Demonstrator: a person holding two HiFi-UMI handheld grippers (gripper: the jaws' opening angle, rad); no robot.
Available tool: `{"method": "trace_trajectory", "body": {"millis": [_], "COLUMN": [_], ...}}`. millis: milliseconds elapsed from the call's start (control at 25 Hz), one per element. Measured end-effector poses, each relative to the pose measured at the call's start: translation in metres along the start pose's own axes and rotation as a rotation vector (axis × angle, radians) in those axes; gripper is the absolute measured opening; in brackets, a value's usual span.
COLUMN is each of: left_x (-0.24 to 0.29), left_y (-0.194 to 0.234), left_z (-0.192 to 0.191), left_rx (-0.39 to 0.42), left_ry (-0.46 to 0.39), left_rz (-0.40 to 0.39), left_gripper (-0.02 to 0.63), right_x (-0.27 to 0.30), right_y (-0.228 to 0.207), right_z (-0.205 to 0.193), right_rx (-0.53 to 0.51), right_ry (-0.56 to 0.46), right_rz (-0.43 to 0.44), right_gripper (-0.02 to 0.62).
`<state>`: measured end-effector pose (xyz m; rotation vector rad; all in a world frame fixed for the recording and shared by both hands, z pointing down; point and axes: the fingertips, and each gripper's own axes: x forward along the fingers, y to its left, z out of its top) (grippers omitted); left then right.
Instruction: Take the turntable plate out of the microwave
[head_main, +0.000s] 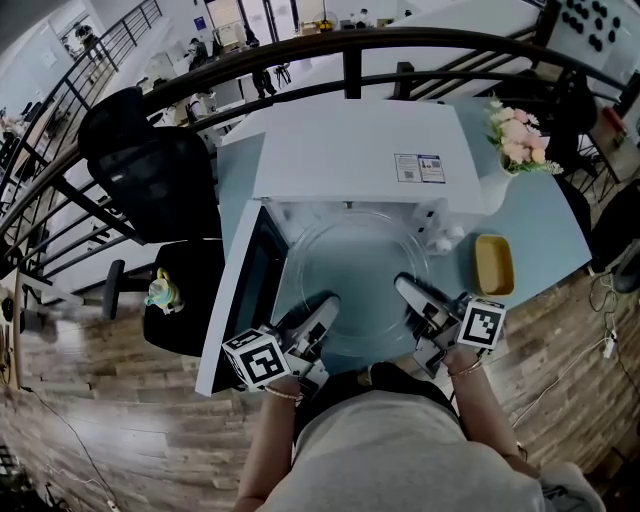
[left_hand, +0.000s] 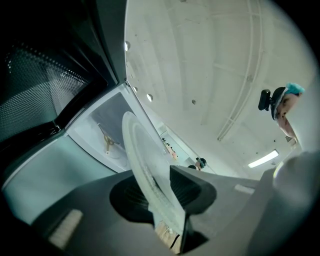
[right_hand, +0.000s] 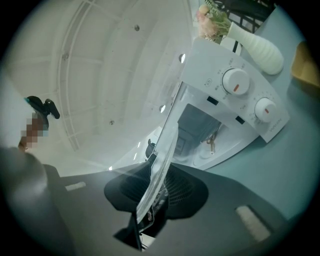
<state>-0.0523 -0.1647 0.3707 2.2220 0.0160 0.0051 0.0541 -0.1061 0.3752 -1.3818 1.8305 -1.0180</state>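
The clear glass turntable plate (head_main: 360, 270) is held between my two grippers just in front of the open white microwave (head_main: 350, 160). My left gripper (head_main: 322, 308) is shut on the plate's left near rim, and my right gripper (head_main: 408, 292) is shut on its right near rim. In the left gripper view the plate (left_hand: 142, 160) runs edge-on between the jaws of the left gripper (left_hand: 160, 195), with the microwave cavity (left_hand: 107, 135) behind. The right gripper view shows the plate (right_hand: 162, 155) clamped in the right gripper (right_hand: 155, 195), the cavity's roller piece (right_hand: 212, 140) beyond it.
The microwave door (head_main: 245, 290) hangs open to the left. A yellow dish (head_main: 493, 265) lies on the light blue table (head_main: 545, 225) at the right, a white vase of flowers (head_main: 515, 135) behind it. Black chairs (head_main: 150, 170) and a railing (head_main: 300, 55) stand at left and back.
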Motion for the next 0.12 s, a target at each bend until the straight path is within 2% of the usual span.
{"method": "trace_trajectory", "body": {"millis": [120], "left_x": [0.0010], "left_y": [0.0004], "left_z": [0.0010], "left_rx": [0.001], "left_ry": [-0.003], "left_rz": [0.000], "left_gripper": [0.100], "right_x": [-0.0028], "right_y": [-0.0087], "right_z": [-0.0007], "right_rx": [-0.015], "right_ry": [0.010], "right_rz": [-0.019], "right_gripper": [0.109]}}
